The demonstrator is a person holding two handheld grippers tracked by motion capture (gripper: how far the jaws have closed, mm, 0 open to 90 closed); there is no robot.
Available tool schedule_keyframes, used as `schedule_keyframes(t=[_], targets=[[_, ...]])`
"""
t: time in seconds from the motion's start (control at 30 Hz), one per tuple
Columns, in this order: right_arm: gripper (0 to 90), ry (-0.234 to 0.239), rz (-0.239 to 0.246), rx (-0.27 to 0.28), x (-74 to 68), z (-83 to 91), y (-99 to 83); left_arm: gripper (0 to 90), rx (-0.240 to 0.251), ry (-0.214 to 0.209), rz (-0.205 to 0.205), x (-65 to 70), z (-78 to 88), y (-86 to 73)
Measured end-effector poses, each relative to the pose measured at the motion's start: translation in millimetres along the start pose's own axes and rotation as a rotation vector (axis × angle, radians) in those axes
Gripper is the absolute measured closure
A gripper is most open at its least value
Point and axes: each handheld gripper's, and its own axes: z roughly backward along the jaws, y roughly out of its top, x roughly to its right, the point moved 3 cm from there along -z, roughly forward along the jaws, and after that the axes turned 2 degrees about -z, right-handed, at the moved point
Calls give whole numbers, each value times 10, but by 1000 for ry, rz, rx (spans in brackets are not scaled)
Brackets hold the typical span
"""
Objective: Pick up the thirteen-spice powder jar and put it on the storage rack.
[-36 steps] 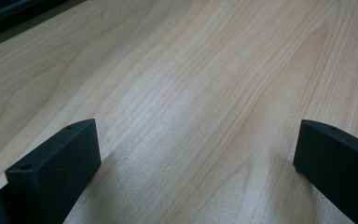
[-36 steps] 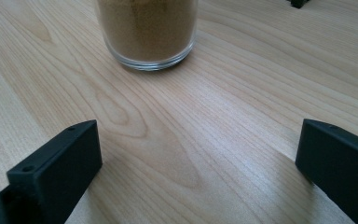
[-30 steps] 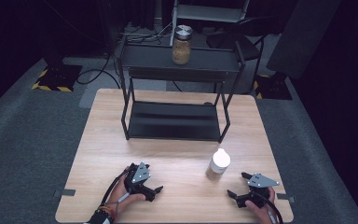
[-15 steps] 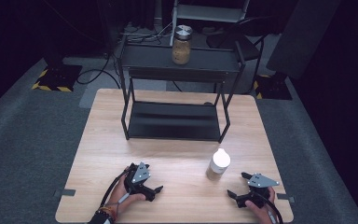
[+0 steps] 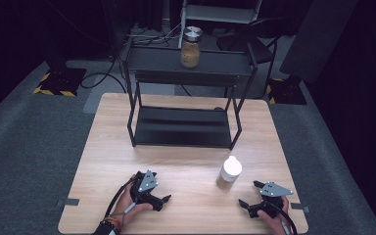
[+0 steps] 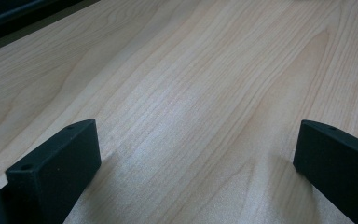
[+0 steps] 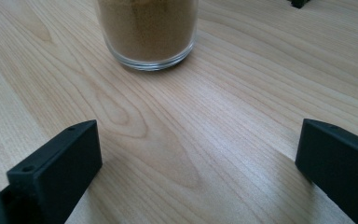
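floor (image 5: pixel 24 147): grey carpet, all around the frame
table (image 5: pixel 107 147): light wood, frame centre
rack (image 5: pixel 186 125): black, two shelves, upper centre
jar (image 5: pixel 230 171): white lid, brown powder, lower right, near right gripper (image 5: pixel 248 198)
left gripper (image 5: pixel 168 201): lower left
both grippers: jaws wide apart, empty

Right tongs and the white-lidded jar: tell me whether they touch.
Apart. In the right gripper view bare table lies between the open right tongs and the jar; the high view shows the same gap.
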Motion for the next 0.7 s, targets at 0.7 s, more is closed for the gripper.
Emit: schedule_keyframes(t=[0.7], targets=[[6, -12, -21, -13, -8, 0, 64, 0, 0, 1, 1, 1, 1, 1]])
